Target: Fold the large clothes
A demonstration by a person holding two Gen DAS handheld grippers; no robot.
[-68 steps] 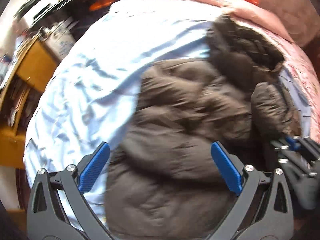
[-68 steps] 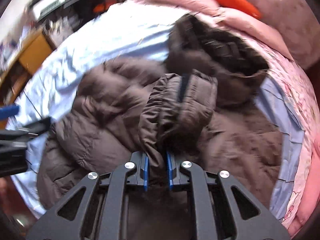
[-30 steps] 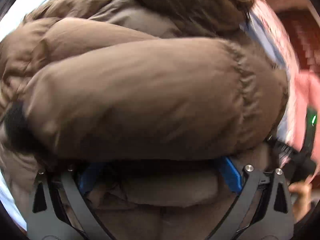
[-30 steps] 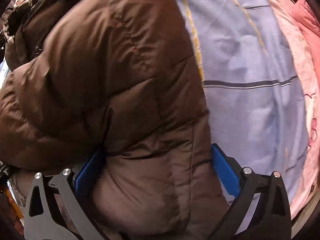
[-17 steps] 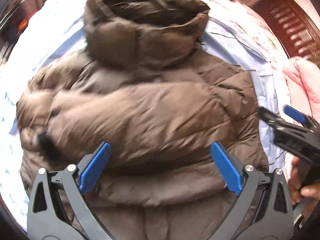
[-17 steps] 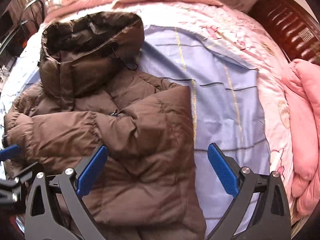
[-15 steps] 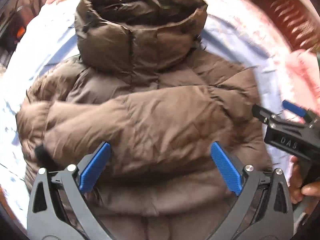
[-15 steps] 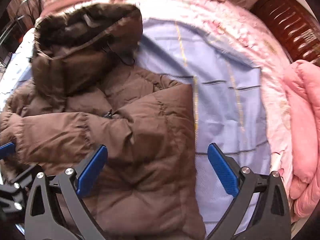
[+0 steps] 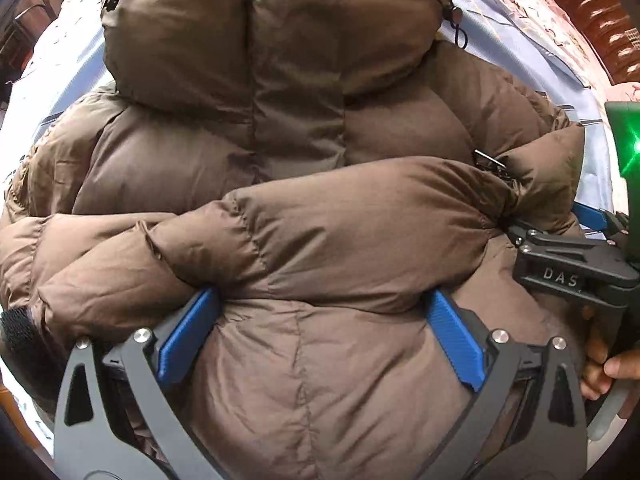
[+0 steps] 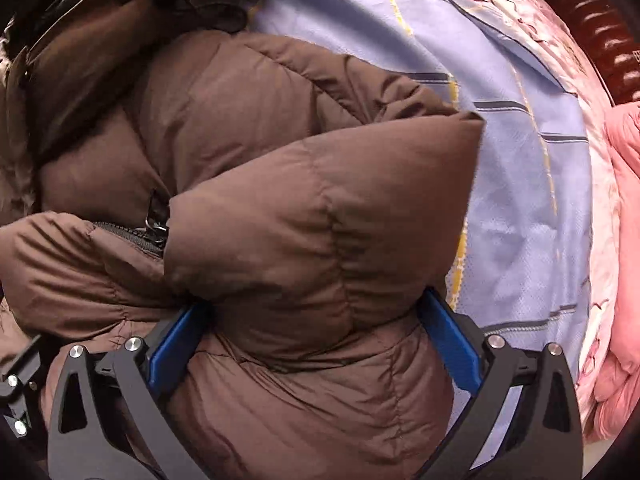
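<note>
Across frame centre, on the blue striped bedsheet [image 10: 520, 128], lies the brown quilted puffer jacket [image 9: 320, 240]: soft, bulky, slippery. Left gripper [image 9: 320, 344] and right gripper [image 10: 312, 344] gape wide, straddling folded sleeves, clamping nothing. Take hold at hem seams.

My left wrist camera looks forward along my tongs, close over the brown jacket [image 9: 320, 208] toward its hood. My right wrist camera views the same jacket [image 10: 280, 220] closely from its right edge.

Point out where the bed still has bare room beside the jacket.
Bare blue striped sheet lies between the puffy brown hooded jacket and the pink quilt. A narrower strip shows left of the hood. The middle is crowded: left gripper and right gripper press into padding.
</note>
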